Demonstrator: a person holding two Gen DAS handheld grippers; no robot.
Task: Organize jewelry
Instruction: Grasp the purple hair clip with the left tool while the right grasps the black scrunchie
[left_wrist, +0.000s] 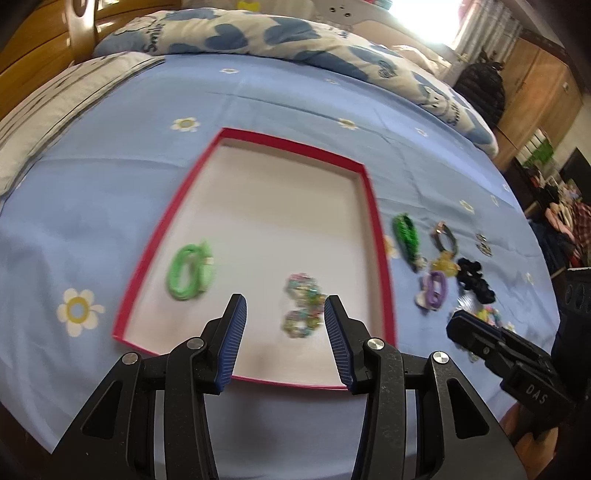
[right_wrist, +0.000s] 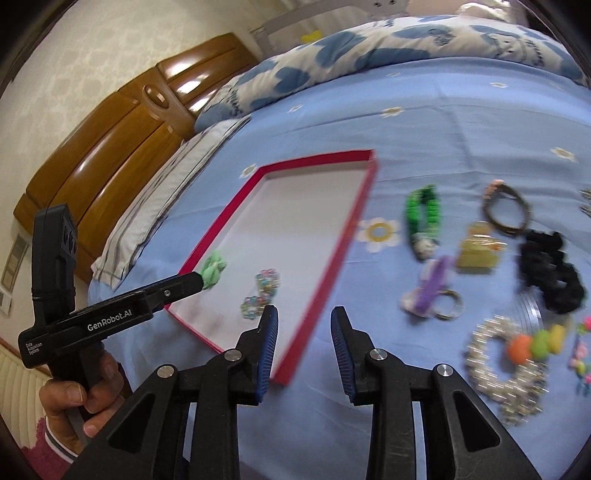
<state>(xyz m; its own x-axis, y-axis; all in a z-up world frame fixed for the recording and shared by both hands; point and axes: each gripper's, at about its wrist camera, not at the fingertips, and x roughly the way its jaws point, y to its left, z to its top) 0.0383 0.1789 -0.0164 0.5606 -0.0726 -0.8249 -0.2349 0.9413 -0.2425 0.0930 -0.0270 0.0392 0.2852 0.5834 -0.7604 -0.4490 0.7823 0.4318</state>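
Both sets of jaws stand wide apart and hold nothing. Left gripper (left_wrist: 284, 314) hangs over the near edge of the red-rimmed tray (left_wrist: 373, 206), fingers framing the pastel bead bracelets (left_wrist: 303, 308) on the tray floor near its near right corner. Light green hair ties (left_wrist: 190, 271) lie toward the tray's left edge. Right gripper (right_wrist: 304, 325) hovers by the tray's near right corner, above bare blue bedsheet (right_wrist: 461, 122).

Loose pieces on the sheet, right of the tray: dark green braided piece (right_wrist: 424, 208), purple clip with ring (right_wrist: 434, 286), yellow clip (right_wrist: 476, 251), brown band (right_wrist: 508, 212), black scrunchie (right_wrist: 550, 271), silver bead bracelet with coloured beads (right_wrist: 506, 363).

Risks, as I judge them: the sheet is soft, so a pinch could catch fabric along with a piece; the bead bracelet may slip or trail from the pads; a low carry could clip the tray rim and shift the tray; both views are blurred, so aim may be off.

Writing: "GenRobot.AI" and "Data Acquisition System" on the left gripper body; "DAS" on the right gripper body; partial lettering on the quilt (left_wrist: 258, 33), not fully legible.
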